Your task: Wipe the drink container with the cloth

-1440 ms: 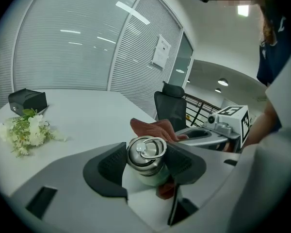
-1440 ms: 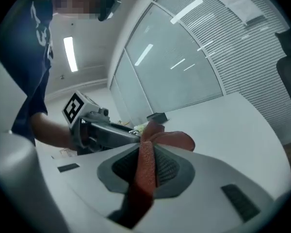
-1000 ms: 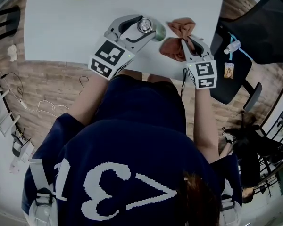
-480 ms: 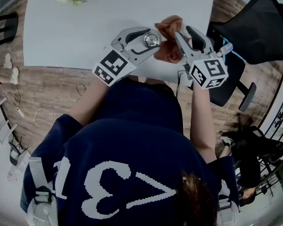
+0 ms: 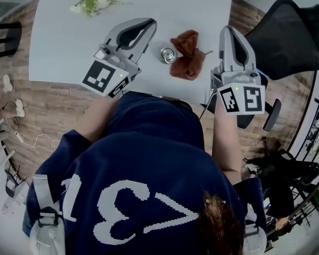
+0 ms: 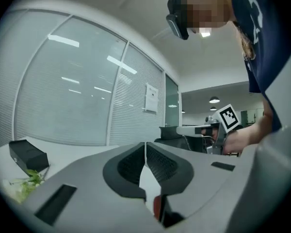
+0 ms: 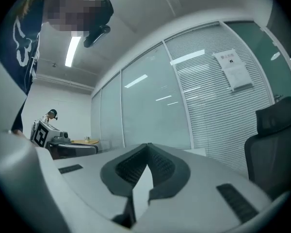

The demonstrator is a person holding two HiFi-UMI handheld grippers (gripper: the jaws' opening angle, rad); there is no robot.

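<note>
The drink container point(image 5: 167, 54), a small can with a silver top, stands upright on the white table point(image 5: 64, 41). The brown cloth point(image 5: 187, 54) lies crumpled right beside it on the right. My left gripper point(image 5: 147, 22) hangs above the table to the left of the can, and my right gripper point(image 5: 227, 30) is above the table's right edge, past the cloth. Both have just closed with nothing between the jaws. In the left gripper view the shut jaws point(image 6: 145, 145) point level across the room; the right gripper view shows the same point(image 7: 148, 147).
A sprig of white flowers point(image 5: 93, 0) lies at the far side of the table, and a black box point(image 6: 28, 155) sits near it. A black office chair point(image 5: 287, 31) stands close to the table's right edge. Glass walls with blinds surround the room.
Both grippers let go, the left of the can and the right of the cloth, and rose apart from them. Can and cloth now rest on the table. Both sets of jaws have shut.
</note>
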